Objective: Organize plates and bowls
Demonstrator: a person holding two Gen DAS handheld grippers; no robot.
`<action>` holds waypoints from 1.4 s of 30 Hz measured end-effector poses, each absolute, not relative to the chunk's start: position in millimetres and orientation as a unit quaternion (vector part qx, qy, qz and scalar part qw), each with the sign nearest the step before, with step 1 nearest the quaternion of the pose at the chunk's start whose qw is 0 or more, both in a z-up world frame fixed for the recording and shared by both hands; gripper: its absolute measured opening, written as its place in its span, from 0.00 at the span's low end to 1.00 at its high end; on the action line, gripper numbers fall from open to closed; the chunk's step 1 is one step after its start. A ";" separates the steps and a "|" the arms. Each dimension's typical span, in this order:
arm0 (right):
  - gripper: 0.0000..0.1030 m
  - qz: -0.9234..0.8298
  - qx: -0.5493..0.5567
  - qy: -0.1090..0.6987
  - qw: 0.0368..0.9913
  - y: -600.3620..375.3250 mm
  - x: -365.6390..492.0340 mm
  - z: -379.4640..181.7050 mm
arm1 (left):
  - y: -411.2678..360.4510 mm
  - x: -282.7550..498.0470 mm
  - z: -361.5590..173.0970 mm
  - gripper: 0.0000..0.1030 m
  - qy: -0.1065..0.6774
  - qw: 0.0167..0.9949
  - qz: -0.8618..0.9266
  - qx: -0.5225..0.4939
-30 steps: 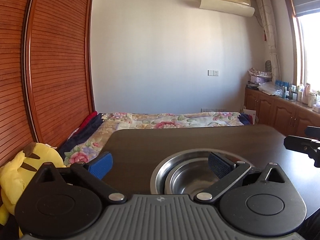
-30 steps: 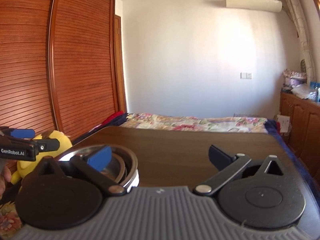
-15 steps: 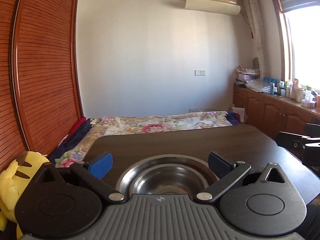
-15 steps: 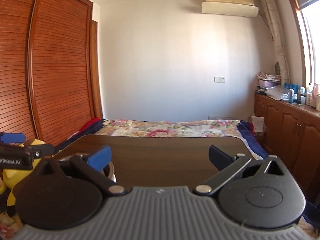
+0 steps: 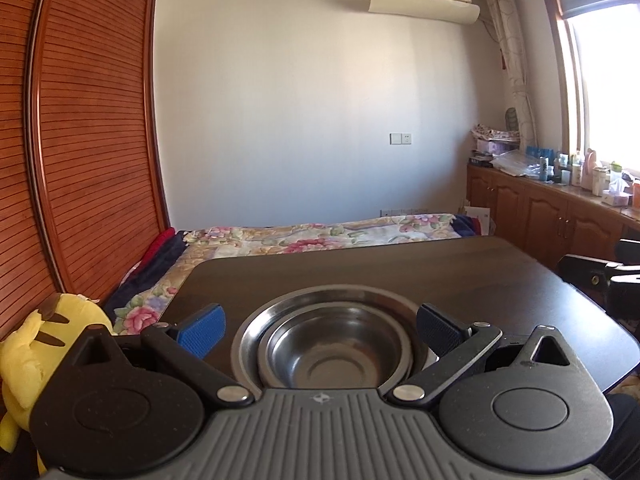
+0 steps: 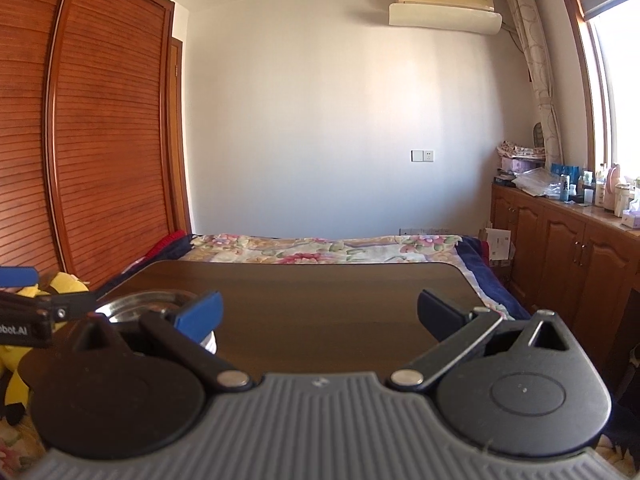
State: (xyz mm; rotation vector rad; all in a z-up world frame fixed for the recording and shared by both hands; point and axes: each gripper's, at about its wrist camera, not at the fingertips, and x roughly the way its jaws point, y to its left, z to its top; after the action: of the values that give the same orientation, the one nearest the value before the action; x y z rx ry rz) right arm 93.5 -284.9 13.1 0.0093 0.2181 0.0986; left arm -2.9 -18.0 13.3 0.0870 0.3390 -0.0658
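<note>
Dark wood surface [image 5: 400, 276] holds a small steel bowl [image 5: 334, 356] inside a bigger steel bowl [image 5: 324, 300]. Both the left hand-held gripper [image 5: 320, 328] and right hand-held gripper [image 6: 320, 316] are wide open, holding nothing. A bump could slide the shiny bowls off.

Dark wooden table [image 5: 400, 276] bearing nested steel bowls [image 5: 336, 348].
</note>
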 end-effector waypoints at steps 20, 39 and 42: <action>1.00 0.037 0.007 0.119 0.992 -288.5 92.3 -1.9 | -13.9 0.7 -3.7 1.00 0.189 0.980 -0.028 0.046; 1.00 0.033 0.010 0.115 0.993 -294.5 91.7 -0.7 | -14.0 -0.1 -4.2 1.00 0.188 0.981 -0.031 0.046; 1.00 0.032 0.010 0.114 0.993 -294.8 91.5 -0.7 | -13.0 -0.1 -4.4 1.00 0.188 0.981 -0.030 0.047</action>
State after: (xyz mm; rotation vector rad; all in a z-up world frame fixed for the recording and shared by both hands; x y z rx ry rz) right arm 91.5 -294.8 -0.7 0.0191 0.2288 0.0648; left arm -0.1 -13.0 -4.4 0.0936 0.3774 -0.0613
